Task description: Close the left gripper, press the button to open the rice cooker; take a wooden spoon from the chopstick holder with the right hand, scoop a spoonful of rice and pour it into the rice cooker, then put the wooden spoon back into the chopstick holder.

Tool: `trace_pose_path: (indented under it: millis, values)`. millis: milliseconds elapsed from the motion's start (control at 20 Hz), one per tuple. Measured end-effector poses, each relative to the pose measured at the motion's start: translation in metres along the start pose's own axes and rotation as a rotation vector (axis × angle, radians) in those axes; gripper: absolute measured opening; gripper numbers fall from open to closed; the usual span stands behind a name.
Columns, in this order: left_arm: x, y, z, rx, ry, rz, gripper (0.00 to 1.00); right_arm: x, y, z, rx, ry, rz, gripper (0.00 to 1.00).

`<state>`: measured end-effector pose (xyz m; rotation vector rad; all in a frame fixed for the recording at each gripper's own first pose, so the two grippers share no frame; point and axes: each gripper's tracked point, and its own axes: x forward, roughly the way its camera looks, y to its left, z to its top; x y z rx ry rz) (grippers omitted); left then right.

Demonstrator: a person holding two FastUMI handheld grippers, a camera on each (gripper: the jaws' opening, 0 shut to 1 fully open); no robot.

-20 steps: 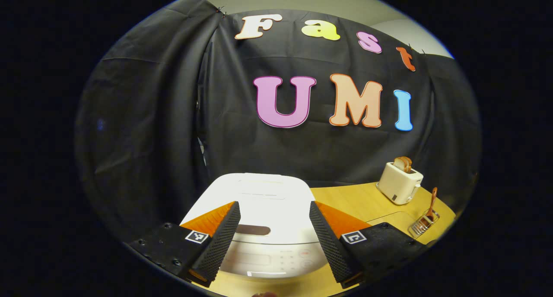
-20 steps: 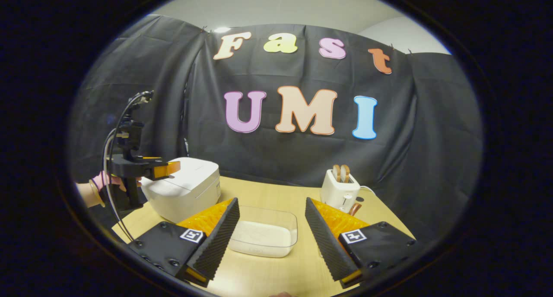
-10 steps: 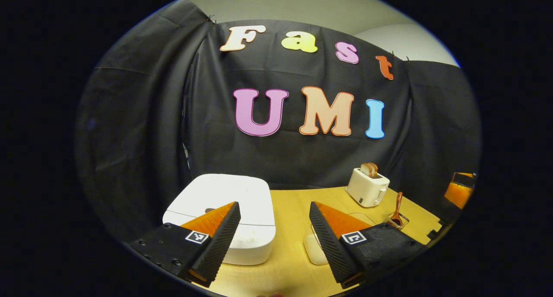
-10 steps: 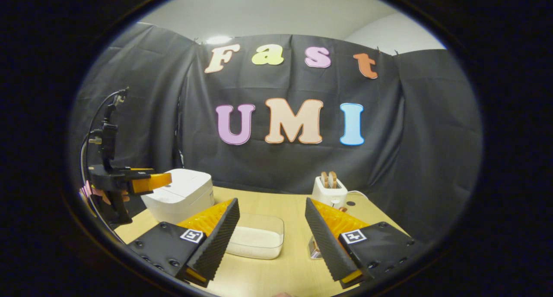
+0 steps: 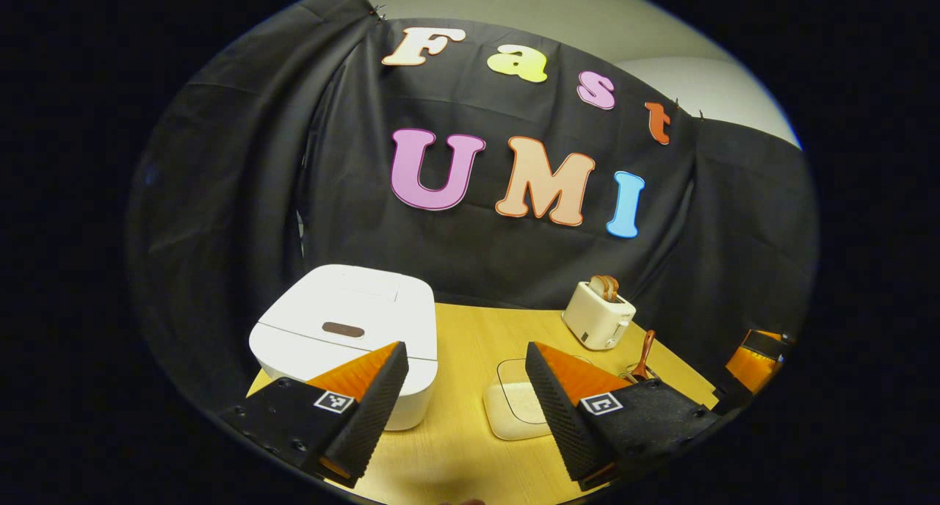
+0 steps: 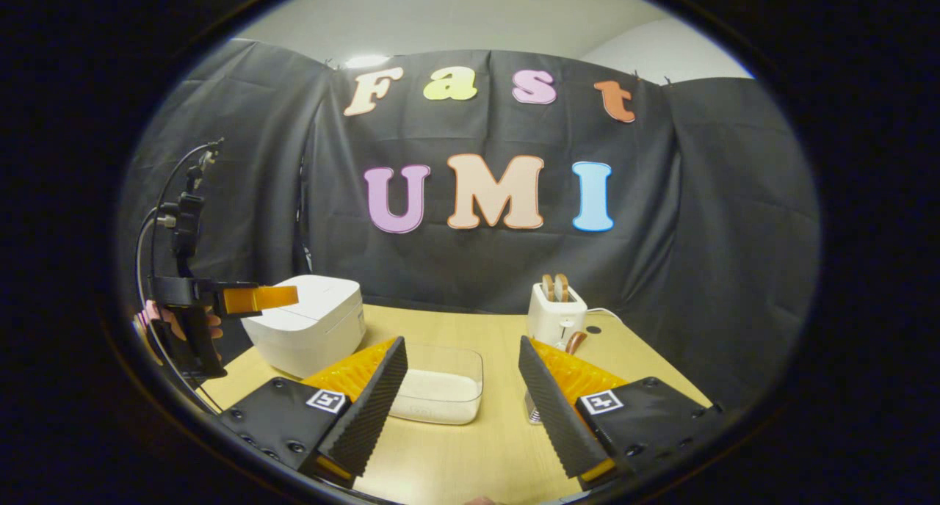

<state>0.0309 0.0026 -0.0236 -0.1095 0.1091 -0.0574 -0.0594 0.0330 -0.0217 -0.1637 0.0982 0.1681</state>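
The white rice cooker [image 5: 343,329] [image 6: 305,325] stands with its lid down at the table's left end, a dark oval button [image 5: 343,329] on top. My left gripper [image 5: 463,409] is open, held back from the cooker and just right of it; in the right gripper view the left gripper [image 6: 257,298] hovers beside the cooker. A clear container of rice [image 5: 518,409] [image 6: 440,384] lies mid-table. The wooden spoon [image 5: 645,347] [image 6: 575,341] stands in the wire chopstick holder [image 5: 635,376] [image 6: 532,409]. My right gripper [image 6: 459,409] is open above the table's front, holding nothing.
A white toaster [image 5: 597,318] [image 6: 556,314] with bread slices stands at the back right of the wooden table [image 5: 470,329] [image 6: 470,329]. A hand [image 6: 172,321] holds the left gripper, with cables rising above it. Black cloth closes off the back and sides.
The left gripper has drawn back and to the right from right over the cooker's front panel, so the whole cooker now sits to its left. The right gripper has barely shifted.
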Motion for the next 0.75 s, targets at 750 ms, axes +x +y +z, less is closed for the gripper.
trace_pose_path:
  millis: [750]
  values:
    - [0.006,0.008,0.007,0.118,0.006,-0.143,0.93,0.000,0.051,0.001,0.022,-0.006,-0.084,0.94]
